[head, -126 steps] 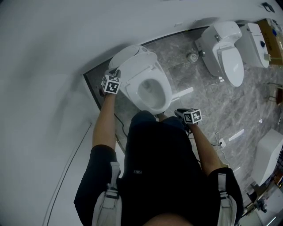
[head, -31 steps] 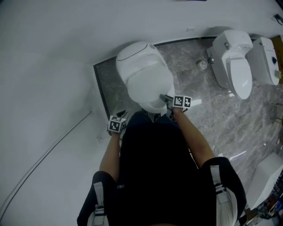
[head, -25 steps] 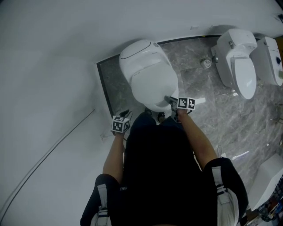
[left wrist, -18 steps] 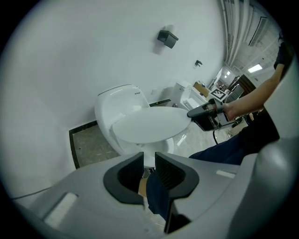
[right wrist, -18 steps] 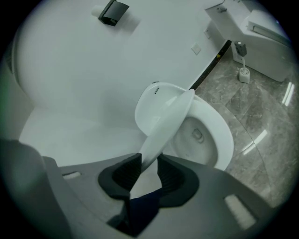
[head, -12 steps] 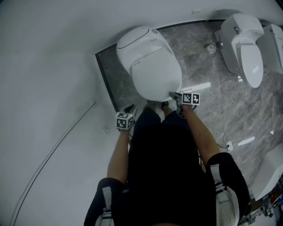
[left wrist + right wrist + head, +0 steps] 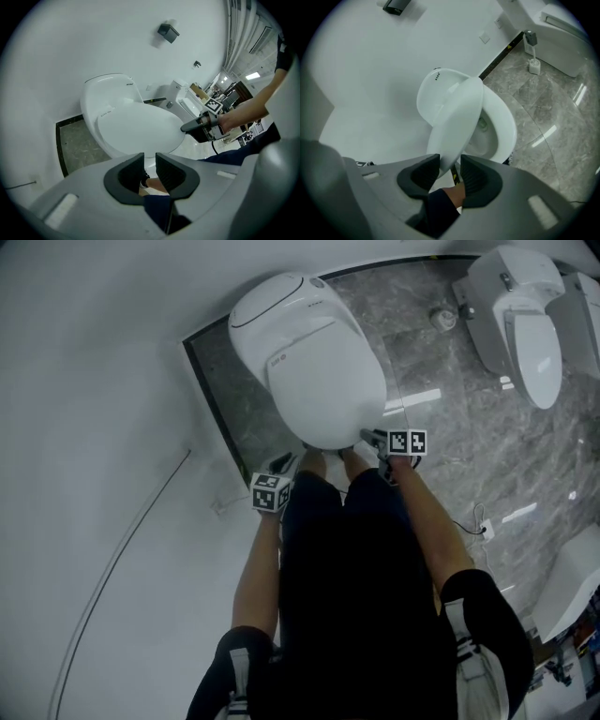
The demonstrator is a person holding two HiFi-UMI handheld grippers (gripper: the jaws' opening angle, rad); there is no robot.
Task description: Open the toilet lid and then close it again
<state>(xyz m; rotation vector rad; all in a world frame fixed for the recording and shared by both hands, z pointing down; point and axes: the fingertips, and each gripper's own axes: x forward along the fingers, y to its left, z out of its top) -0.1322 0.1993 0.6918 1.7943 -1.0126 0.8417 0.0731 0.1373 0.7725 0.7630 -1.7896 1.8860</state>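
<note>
With the lid (image 7: 326, 381) almost down on the toilet (image 7: 267, 310) and its front edge loose between the right gripper's (image 7: 367, 436) just-opened jaws, let it settle gently, keeping the left gripper (image 7: 284, 463), narrowly parted and empty, clear of the toilet.

White wall (image 7: 94, 362), grey marble floor (image 7: 450, 456), other toilets (image 7: 527, 329) beyond

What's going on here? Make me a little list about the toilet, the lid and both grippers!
Toilet: white, against the wall
Lid: nearly down, small gap over the bowl
Right gripper: jaws just been opening, lid's front edge between them
Left gripper: empty, jaws slightly apart, not touching the toilet
Floor: grey stone
</note>
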